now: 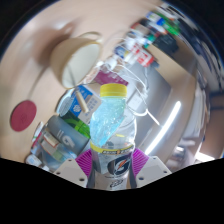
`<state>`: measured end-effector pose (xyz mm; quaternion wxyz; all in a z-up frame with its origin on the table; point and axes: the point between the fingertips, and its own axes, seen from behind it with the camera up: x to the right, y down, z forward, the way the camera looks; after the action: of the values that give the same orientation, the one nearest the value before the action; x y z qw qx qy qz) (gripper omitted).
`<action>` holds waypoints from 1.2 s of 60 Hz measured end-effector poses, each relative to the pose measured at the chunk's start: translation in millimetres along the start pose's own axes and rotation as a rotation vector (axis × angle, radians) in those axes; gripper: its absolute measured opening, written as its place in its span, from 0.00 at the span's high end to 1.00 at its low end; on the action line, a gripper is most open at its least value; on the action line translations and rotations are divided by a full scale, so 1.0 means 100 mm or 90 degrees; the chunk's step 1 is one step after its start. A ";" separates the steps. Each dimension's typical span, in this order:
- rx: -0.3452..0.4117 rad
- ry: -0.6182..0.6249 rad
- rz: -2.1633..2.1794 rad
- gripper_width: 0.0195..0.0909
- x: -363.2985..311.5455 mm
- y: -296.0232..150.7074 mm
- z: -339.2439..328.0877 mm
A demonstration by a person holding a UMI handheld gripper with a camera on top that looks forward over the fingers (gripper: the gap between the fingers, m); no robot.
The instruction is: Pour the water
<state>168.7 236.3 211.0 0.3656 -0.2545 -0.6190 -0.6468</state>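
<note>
- A clear plastic bottle with a yellow cap (112, 125) fills the middle of the gripper view, tilted so that its cap end points away from the camera.
- The bottle holds pale blue liquid and carries a dark label with white lettering near its base, close to the camera.
- The gripper (113, 160) holds this bottle: its two purple finger pads (87, 158) press against the bottle's lower body, one at each side, so the jaws are closed on it.
- Just beyond the bottle's yellow cap sits a second clear plastic container (118, 75); its shape is hard to make out.
- Beside the held bottle, toward the left finger, stands a packet or bottle with a green and white label (68, 118); I cannot tell whether the two touch.
- A round dark red disc (21, 117) lies well apart on the pale surface (35, 70) at the left.
- Beyond everything, a cluttered row of small colourful items (150, 45) lines the far side, too blurred to identify.
</note>
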 end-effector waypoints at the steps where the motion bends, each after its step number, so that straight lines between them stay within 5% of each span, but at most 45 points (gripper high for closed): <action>1: -0.002 0.002 0.039 0.58 0.02 0.03 0.00; 13: -0.054 -0.040 0.733 0.58 -0.23 0.42 -0.12; 26: -0.043 -0.106 1.374 0.58 -0.96 0.02 -0.30; 37: -0.044 -0.190 1.419 0.58 -1.36 -0.17 -0.24; 72: -0.001 -0.085 1.410 0.48 -1.25 -0.28 -0.21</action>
<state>224.6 234.8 93.6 0.7075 -0.7016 -0.0674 0.0522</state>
